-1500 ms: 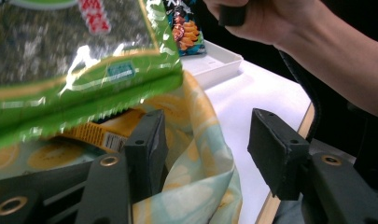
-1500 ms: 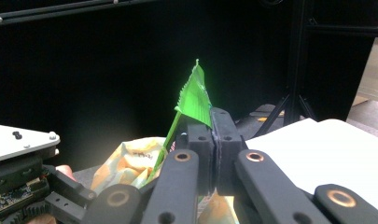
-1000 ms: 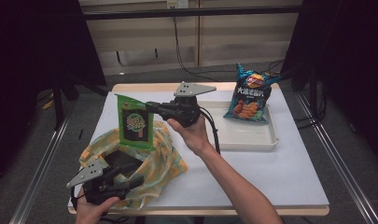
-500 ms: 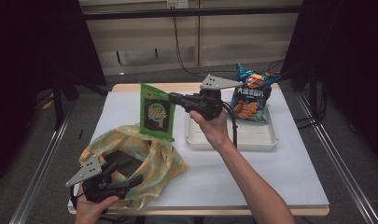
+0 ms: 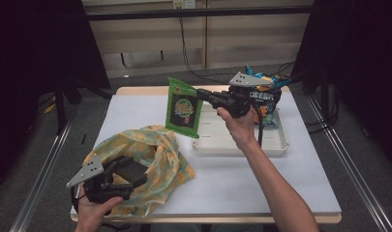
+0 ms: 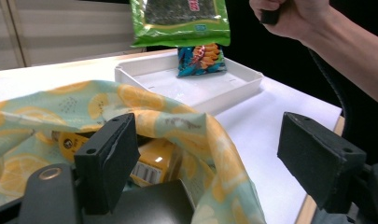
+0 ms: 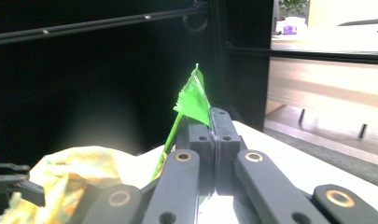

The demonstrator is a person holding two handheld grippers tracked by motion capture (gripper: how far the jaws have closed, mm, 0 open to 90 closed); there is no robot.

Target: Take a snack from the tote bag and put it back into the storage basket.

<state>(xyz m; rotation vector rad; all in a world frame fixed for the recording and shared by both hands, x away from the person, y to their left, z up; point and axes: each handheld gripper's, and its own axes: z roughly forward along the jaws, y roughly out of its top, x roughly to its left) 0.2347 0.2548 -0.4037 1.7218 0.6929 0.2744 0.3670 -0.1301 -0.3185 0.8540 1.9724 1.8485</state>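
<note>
hanging green packet (image 5: 184, 108) from right claw (image 5: 203, 94) above tray (image 5: 232, 145), beside cloth bag (image 5: 150, 154).

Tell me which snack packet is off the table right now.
The green packet, pinched at its corner by the right gripper and hanging. The blue packet stands in the white tray.

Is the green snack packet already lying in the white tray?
No, the green packet hangs in the air, pinched by the right hand-held gripper, beside the white tray.

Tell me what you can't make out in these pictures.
- Bag contents: in the left gripper view the yellow fruit-print bag covers all but one yellow box.
- Green packet: right gripper view shows just its pinched edge.
- Blue snack bag: high view, partly behind the right gripper; print too small.
</note>
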